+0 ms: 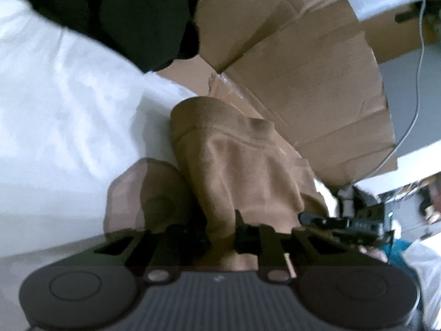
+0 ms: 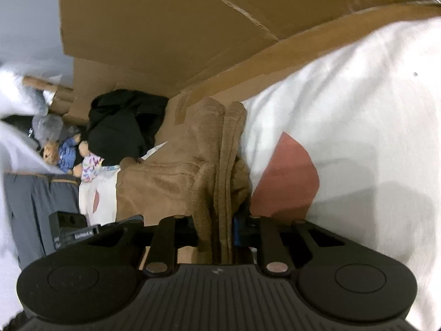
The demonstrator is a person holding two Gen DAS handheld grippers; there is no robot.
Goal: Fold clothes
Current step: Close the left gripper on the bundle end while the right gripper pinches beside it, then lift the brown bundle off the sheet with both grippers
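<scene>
Both grippers, left (image 1: 220, 237) and right (image 2: 215, 234), angled downward, pinch brown garment (image 2: 171, 176).

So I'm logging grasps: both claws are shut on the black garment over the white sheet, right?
Not the black garment; it lies apart by the cardboard. Both wrist views show the left claw and right claw shut on the brown garment, over the white sheet.

Only a small white label on the black device (image 2: 72, 230) shows lettering, too blurred to read.
</scene>
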